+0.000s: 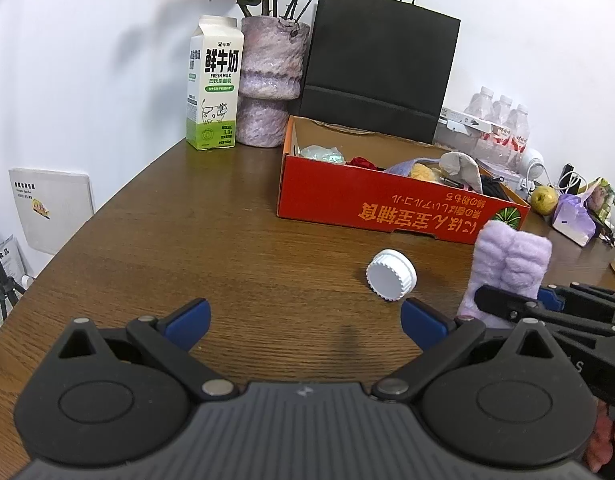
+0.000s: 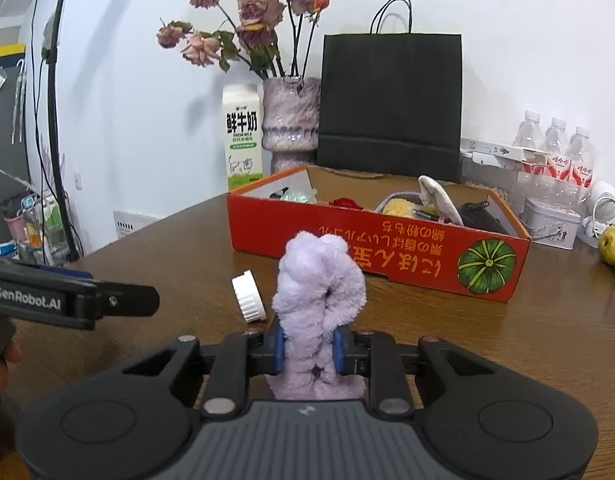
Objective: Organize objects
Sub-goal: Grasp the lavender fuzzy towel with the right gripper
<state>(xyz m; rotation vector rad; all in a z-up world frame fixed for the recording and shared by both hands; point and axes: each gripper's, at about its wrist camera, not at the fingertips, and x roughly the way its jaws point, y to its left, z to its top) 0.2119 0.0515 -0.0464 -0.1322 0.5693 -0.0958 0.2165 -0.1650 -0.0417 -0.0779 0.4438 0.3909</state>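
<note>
Place: a lived-in home room, or perhaps a small home office; which of the two cannot be told.
Surface: a brown wood-grain desk [image 1: 187,240] set against a plain white wall [image 2: 147,120].
Decor: dried roses [image 2: 243,20] in a mottled purple vase [image 1: 269,80].
Food and drink: a fresh-milk carton [image 1: 213,84], a shrink-wrapped pack of water bottles [image 2: 555,152], a yellow-green apple [image 1: 544,199].
Household clutter: a black paper shopping bag [image 1: 379,64], an open red cardboard box [image 2: 347,240] filled with soft odds and ends, a decorated tin [image 2: 549,220].
Recording gear: a dark stand with cables [image 2: 55,100] at the left edge.

Low wrist views toward shared box [image 1: 391,200]
</note>
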